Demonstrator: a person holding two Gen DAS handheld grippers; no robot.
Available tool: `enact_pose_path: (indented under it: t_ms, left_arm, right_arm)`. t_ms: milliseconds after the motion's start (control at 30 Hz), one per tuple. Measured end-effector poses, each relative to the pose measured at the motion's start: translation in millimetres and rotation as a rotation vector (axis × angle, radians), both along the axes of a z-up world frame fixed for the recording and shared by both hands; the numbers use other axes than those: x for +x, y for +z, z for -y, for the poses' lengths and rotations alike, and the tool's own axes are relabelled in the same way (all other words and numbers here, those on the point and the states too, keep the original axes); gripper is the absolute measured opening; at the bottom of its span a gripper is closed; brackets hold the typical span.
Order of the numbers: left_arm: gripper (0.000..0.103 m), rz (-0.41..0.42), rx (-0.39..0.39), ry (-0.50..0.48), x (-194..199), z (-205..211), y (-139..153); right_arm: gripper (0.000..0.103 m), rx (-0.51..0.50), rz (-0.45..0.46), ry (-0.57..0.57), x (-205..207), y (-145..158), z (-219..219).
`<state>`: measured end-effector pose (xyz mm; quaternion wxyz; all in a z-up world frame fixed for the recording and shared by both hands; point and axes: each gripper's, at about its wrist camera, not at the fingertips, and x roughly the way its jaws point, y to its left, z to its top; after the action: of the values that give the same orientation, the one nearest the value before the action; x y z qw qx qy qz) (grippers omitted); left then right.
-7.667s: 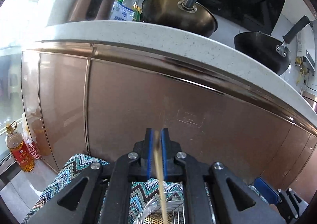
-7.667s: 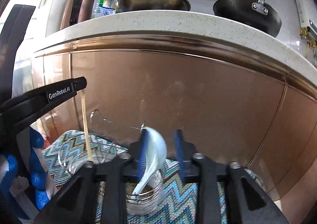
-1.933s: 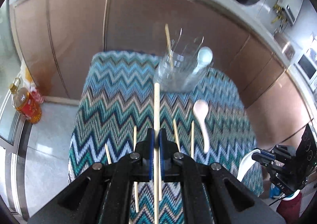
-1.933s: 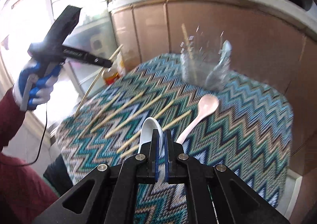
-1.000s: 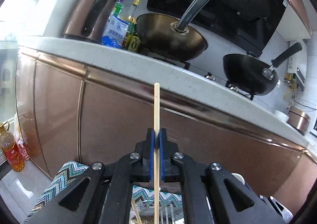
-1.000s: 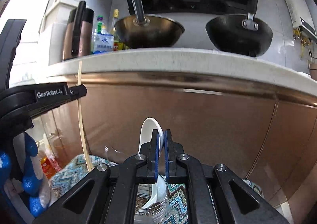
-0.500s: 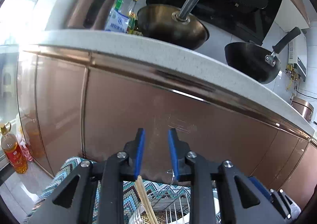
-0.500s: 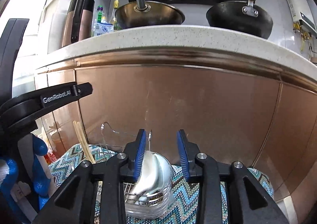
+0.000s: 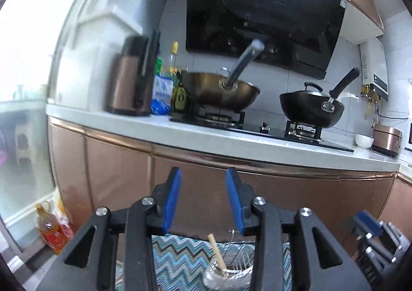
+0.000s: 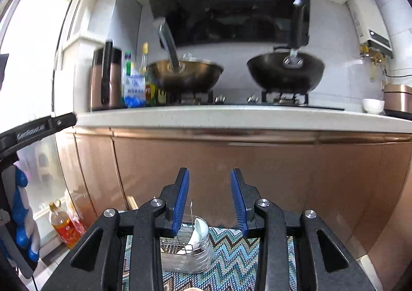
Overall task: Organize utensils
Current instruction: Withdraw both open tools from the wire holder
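- Left wrist view: the left hand-held gripper (image 9: 203, 200) has its blue pads spread wide with nothing between them.
- Below it, a wire utensil holder (image 9: 230, 269) stands on the zigzag-patterned cloth (image 9: 180, 257); the gripper's black frame cuts off the holder's right side and base.
- A wooden chopstick (image 9: 216, 251) leans tilted inside the holder; its lower end is lost among the wires, and whether there is more than one stick cannot be told.
- At the lower right edge, part of the other gripper shows, too cropped to read.
- A bottle of amber oil (image 9: 51, 229) stands on the floor at the left, near the cabinet.
- Right wrist view: the right hand-held gripper (image 10: 209, 203) is likewise parted and holds nothing.
- Between its arms the same holder (image 10: 185, 255) shows, with white spoons (image 10: 197, 235) propped in it; their handles are hidden, and their count is unclear.
- A tan tip (image 10: 131, 202) pokes up behind the gripper's left arm, the rest covered.
- The left gripper's arm enters at the far left; its fingers are out of frame.
- On the kitchen counter behind, a brass wok (image 10: 184, 75) and a black wok (image 10: 284, 72) are blurred.
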<state>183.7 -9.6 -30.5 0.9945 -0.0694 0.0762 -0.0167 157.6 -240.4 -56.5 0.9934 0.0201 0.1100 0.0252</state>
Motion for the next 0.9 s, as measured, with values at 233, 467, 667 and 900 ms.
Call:
enact_pose_path:
  t_ms: [233, 467, 667, 900]
  left_arm:
    - [0.039, -0.023, 0.022, 0.02, -63, -25, 22]
    - [0.039, -0.02, 0.061, 0.05, -112, -48, 29]
    - [0.039, -0.041, 0.084, 0.071, -141, -66, 25]
    - [0.039, -0.067, 0.098, 0.079, -159, -78, 21]
  right_arm:
    - [0.037, -0.011, 0.002, -0.015, -59, 25, 7]
    - [0.042, -0.017, 0.019, -0.015, -102, 36, 9]
    - [0.045, -0.016, 0.047, -0.028, -136, 43, 18]
    - [0.049, -0.003, 0.055, -0.066, -158, 45, 35]
